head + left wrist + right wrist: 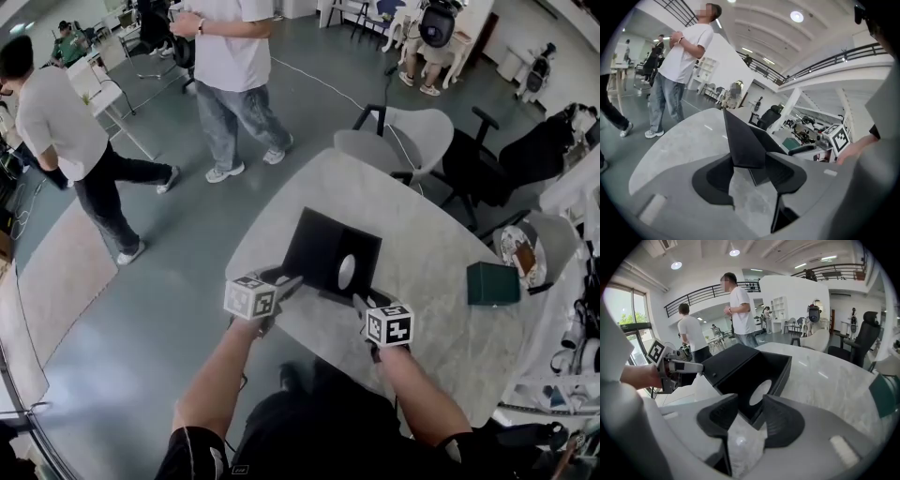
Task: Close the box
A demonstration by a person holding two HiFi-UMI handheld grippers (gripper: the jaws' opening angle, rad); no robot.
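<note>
A black box (330,255) stands open on the marble table (431,234), with a round hole (759,392) in one wall. Its lid flap (725,363) stands raised on the left side. My left gripper (287,283) is at that flap. In the left gripper view a pointed corner of the flap (743,140) sits between the spread jaws of the left gripper (751,165), and I see no pad pressing on it. My right gripper (361,302) is at the box's near edge. In its own view the right gripper (750,411) is open, and the box lies just beyond its tips.
A small green box (493,283) lies on the table to the right. A light chair (405,136) and a black office chair (497,159) stand behind the table. Two people (234,56) (66,131) are on the floor at the far left. The table's near edge is under my arms.
</note>
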